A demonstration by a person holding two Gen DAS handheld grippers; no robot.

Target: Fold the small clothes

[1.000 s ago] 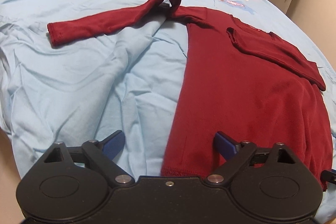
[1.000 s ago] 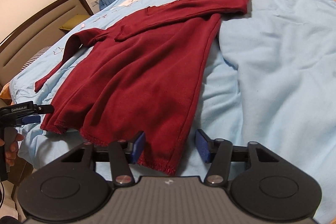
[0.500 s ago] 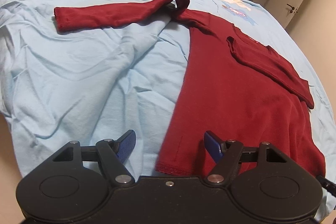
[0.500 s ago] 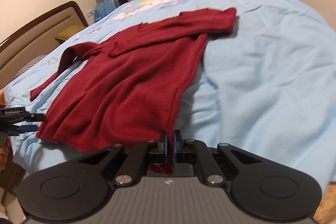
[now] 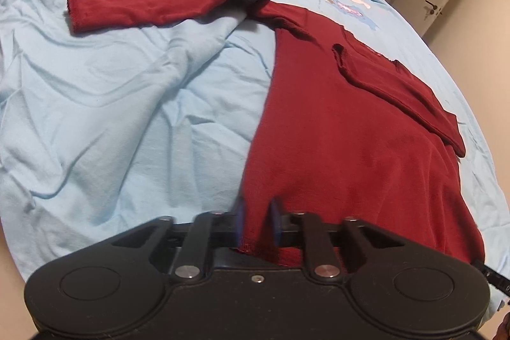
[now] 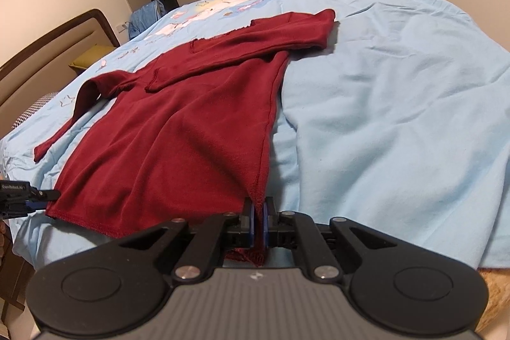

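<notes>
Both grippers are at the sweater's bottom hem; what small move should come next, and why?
Probably lift both hem corners together and carry them toward the collar: the left gripper and right gripper are each clamped on the sweater, which lies flat with one sleeve already folded across.

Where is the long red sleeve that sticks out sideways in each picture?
Left wrist view: the outstretched sleeve lies upper left, across the blue bedsheet.
Right wrist view: the same sleeve runs down the far left.
Shared landmark: the other sleeve, folded across the chest.
</notes>
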